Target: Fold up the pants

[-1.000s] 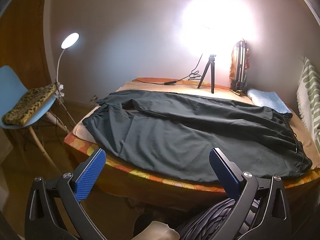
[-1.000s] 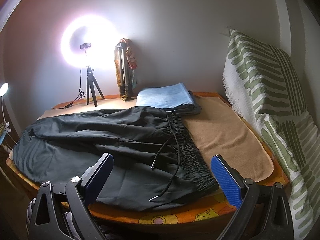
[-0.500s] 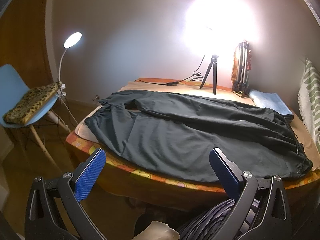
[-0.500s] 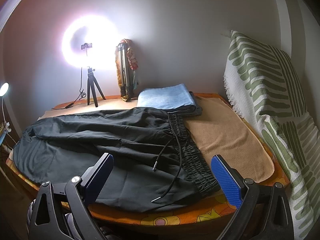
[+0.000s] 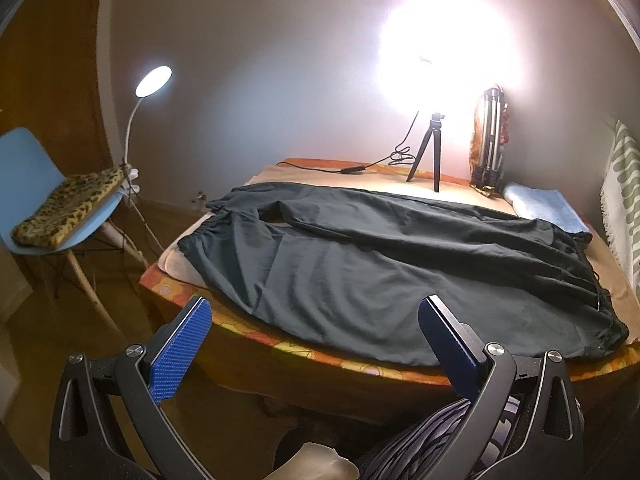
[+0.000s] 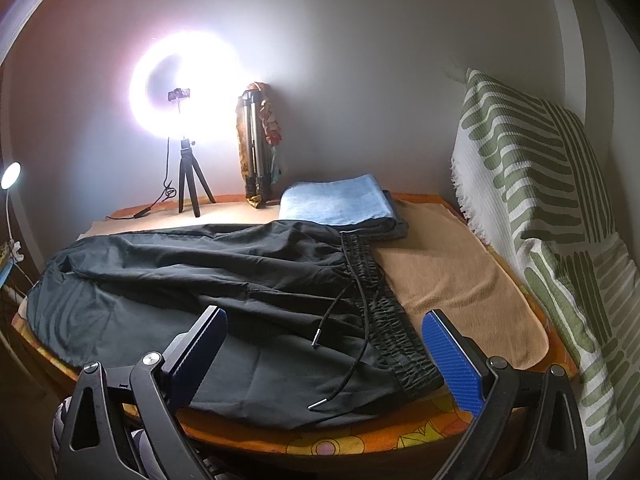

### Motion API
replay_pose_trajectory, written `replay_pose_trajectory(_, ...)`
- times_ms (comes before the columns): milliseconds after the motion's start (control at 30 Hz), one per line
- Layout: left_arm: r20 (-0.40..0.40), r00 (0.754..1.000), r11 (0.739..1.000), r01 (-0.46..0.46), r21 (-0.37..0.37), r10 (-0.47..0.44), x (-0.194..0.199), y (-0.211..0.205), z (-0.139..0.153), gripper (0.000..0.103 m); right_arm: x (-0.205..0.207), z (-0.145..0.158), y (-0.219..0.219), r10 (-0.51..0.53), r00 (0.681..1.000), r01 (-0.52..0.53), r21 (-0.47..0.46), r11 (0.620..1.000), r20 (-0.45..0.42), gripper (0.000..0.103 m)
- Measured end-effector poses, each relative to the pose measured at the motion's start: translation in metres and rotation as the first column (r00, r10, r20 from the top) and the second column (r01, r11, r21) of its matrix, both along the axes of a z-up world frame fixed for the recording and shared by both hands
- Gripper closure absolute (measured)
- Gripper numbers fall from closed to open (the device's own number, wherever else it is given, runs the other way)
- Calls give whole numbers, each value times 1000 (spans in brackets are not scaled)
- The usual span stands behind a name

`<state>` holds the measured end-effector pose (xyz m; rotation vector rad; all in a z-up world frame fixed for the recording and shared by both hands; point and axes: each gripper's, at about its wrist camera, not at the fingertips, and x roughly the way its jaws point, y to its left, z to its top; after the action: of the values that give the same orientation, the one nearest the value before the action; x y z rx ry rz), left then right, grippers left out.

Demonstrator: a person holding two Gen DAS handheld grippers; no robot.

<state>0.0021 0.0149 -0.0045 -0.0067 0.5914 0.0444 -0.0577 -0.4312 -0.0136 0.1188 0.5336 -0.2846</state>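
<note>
While both blue-padded grippers — left gripper and right gripper — hang wide apart and empty, the black drawstring pants lie spread flat across the tan-clothed table. Behind glares a ring light on a tripod — beside it, a folded blue towel.

Open near edge of table; tripod, folded towel at far wall

A room in a home: a blue chair with a leopard cushion, a lit ring light and folded towels at the table's far edge.
</note>
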Motion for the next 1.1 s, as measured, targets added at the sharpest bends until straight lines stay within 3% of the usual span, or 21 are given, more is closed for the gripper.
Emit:
replay_pose_trajectory(400, 16, 1000, 1000, -18, -5, 19, 0, 14, 6, 0, 0, 15, 6, 21, 999, -21, -24, 1000, 28, 4)
replay_pose_trajectory(667, 27, 998, 998, -64, 3, 63, 5, 44, 14, 0, 9, 38, 12, 91, 995, -89, -42, 995, 51, 4)
replay_pose_trajectory(900, 5, 990, 989, -141, -45, 142, 20, 100, 14, 2, 28, 66, 27, 227, 972, -225, -36, 974, 59, 4)
replay_pose_trajectory(1100, -44, 977, 974, -213, -73, 210, 46, 148, 1, 12, 55, 81, 53, 352, 935, -352, -14, 936, 50, 4)
